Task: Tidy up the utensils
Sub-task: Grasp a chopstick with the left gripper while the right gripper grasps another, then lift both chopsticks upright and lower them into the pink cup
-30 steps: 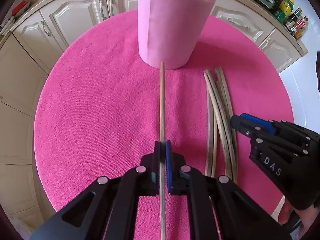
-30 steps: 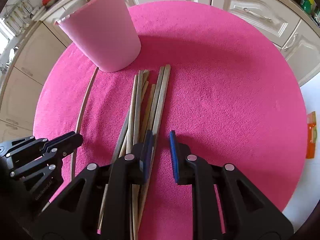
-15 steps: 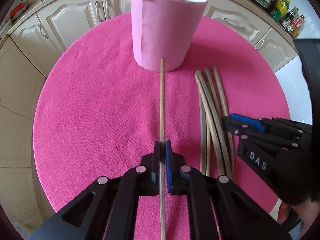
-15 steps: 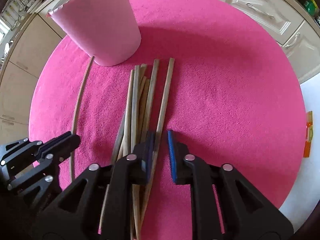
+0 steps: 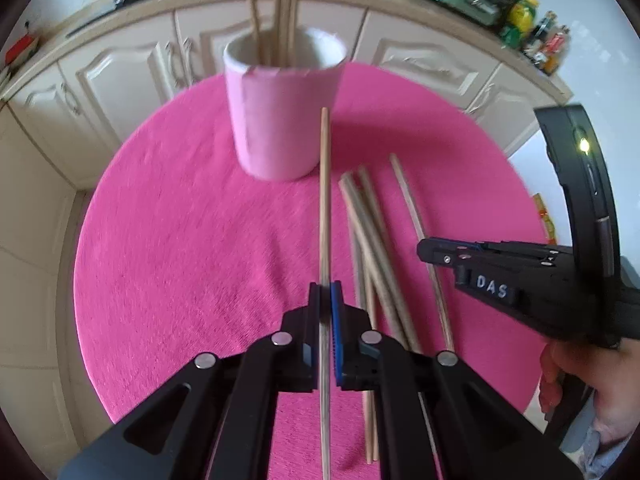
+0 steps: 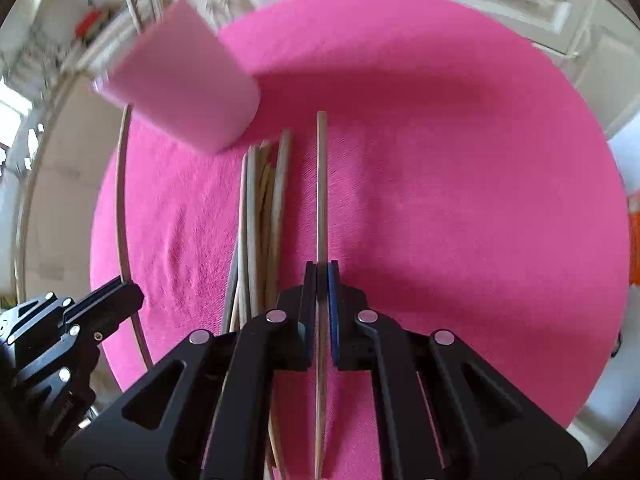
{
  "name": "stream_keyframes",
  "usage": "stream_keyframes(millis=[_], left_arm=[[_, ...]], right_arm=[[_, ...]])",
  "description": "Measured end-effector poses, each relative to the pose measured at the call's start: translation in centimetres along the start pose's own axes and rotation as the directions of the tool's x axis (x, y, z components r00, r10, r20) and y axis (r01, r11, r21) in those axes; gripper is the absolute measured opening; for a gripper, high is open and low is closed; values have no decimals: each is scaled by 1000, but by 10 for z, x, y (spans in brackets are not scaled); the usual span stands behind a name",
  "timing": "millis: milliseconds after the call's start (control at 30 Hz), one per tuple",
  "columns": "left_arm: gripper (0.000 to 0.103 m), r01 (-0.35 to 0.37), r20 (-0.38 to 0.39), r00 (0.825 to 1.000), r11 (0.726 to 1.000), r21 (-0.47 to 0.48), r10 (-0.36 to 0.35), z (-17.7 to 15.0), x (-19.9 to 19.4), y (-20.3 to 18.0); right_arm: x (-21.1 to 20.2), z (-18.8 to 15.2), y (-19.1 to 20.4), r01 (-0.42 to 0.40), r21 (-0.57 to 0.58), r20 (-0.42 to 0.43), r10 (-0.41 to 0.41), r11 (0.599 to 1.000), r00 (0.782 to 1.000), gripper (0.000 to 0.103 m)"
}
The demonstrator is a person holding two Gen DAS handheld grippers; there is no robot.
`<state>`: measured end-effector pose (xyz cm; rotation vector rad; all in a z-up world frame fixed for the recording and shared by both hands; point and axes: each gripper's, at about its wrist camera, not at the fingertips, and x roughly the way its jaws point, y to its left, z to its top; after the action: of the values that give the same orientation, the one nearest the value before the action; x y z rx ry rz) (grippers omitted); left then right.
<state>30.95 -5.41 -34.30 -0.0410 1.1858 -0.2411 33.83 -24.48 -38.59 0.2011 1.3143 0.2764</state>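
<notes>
My left gripper is shut on a wooden chopstick held above the pink table, pointing toward the pink cup. Several chopsticks stand in the cup. My right gripper is shut on another chopstick, lifted just right of the loose pile of chopsticks on the cloth. The pile also shows in the left wrist view, with the right gripper beside it. The cup shows in the right wrist view, with the left gripper at lower left.
The round table wears a pink cloth. Cream kitchen cabinets curve behind it. Bottles and jars stand on the counter at the back right. An orange item lies beyond the table's right edge.
My right gripper has shut on the rightmost chopstick of the pile and lifted it. My left gripper has risen with its chopstick, and the cup's inside has come into view.
</notes>
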Motion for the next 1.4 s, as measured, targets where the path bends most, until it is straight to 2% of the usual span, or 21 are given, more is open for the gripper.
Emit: stream_keyframes(millis=[67,133,233,300,400,533,567,600,700,733,833,1000,1067,1133,1200,1300,1400], left_arm=[[6,14,39,999,1000,6,-14,3,-11,-5],[6,20,86,996,1000,16,-22,7,-24,-8],[6,36,168,985,999,21,-39,15,-48,-11],[6,39,219,975,999,15,-41,23,-61,-11],[6,56,307,950,998,-7,-51,40,-82,-9],[6,86,419,906,995,-43,-60,65,-103,1],[6,82,453,890,995,-52,-50,72,-108,5],[6,79,471,881,995,-59,-42,77,-112,7],[6,91,522,853,991,-97,-27,95,-117,16],[6,95,541,841,989,-112,-19,102,-119,20],[6,96,577,817,987,-132,-2,116,-120,25],[6,77,618,785,984,-160,39,142,-112,32],[6,69,630,775,983,-169,54,150,-108,35],[6,60,634,770,982,-182,70,156,-102,38],[6,55,642,762,979,-195,85,158,-99,40],[6,48,665,739,977,-209,106,160,-96,40],[6,25,662,739,976,-215,127,162,-86,41]], right_arm=[[-18,-1,-10,-83,44,66,80,996,995,6],[-36,0,-11,-112,34,128,106,993,986,6],[-66,0,-7,-153,17,231,145,988,962,6],[-85,4,-2,-185,2,302,176,983,937,6],[-109,15,5,-243,-26,399,233,970,887,6],[-133,31,21,-275,-97,496,286,957,820,6],[-137,35,24,-277,-112,516,294,954,805,6],[-141,42,28,-278,-131,548,303,952,780,6],[-149,56,38,-292,-155,597,325,944,734,6],[-151,62,41,-296,-164,619,332,941,712,6],[-151,80,49,-295,-192,656,346,936,671,6],[-140,104,58,-289,-219,678,358,932,641,6],[-136,112,59,-291,-218,697,358,931,621,6],[-134,117,63,-290,-219,709,356,932,609,6],[-129,124,66,-293,-224,707,361,930,608,6],[-123,130,71,-285,-233,708,363,930,606,6],[-116,132,73,-257,-240,714,350,936,607,6]])
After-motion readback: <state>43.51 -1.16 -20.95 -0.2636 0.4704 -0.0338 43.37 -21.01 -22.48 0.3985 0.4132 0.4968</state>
